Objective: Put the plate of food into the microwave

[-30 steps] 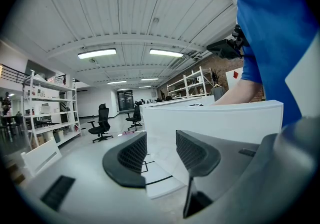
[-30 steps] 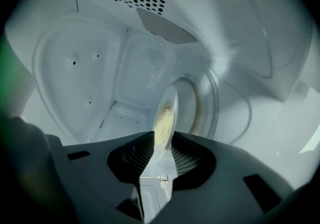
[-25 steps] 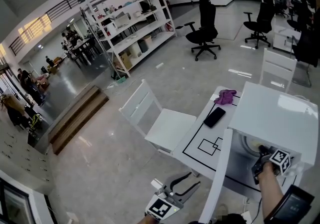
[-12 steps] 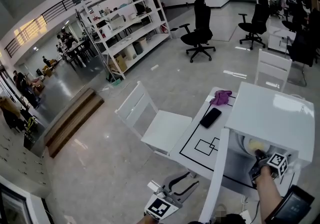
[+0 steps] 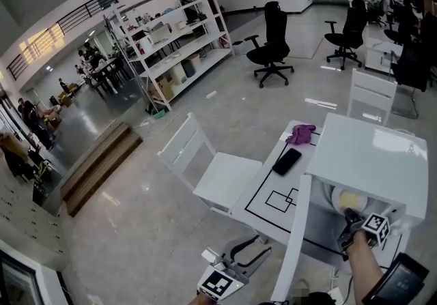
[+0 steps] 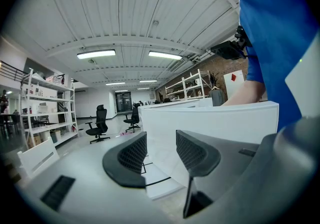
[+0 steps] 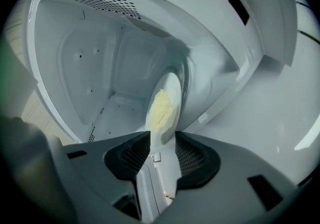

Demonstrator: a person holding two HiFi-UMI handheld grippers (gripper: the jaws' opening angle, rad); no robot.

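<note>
Right claw [image 7: 162, 143] first: its jaws have just been opening and now stand wide. The near rim of the plate [image 7: 165, 98] runs between the two pads, which look slack on it rather than pressing. So I'd call it let go, though the rim may still brush one pad. The plate, with its pale yellow food [image 7: 161, 110], is already inside the microwave [image 5: 369, 153], toward the near side of the cavity, with the far wall well behind it. From above it seems to lie on the cavity floor.

Left claw [image 6: 161, 155] hangs low on the left, near the edge of the surface [image 5: 263, 191]. Its jaws are apart with nothing between them, and it is well away from the oven.

To my eye this is the release, so the plate is as good as delivered. What comes next, I reckon, is drawing the right claw straight back out along the rim without dragging or tipping the plate. The open door [image 5: 297, 249] stands just to the left of that arm, so it needs to be kept clear.
</note>
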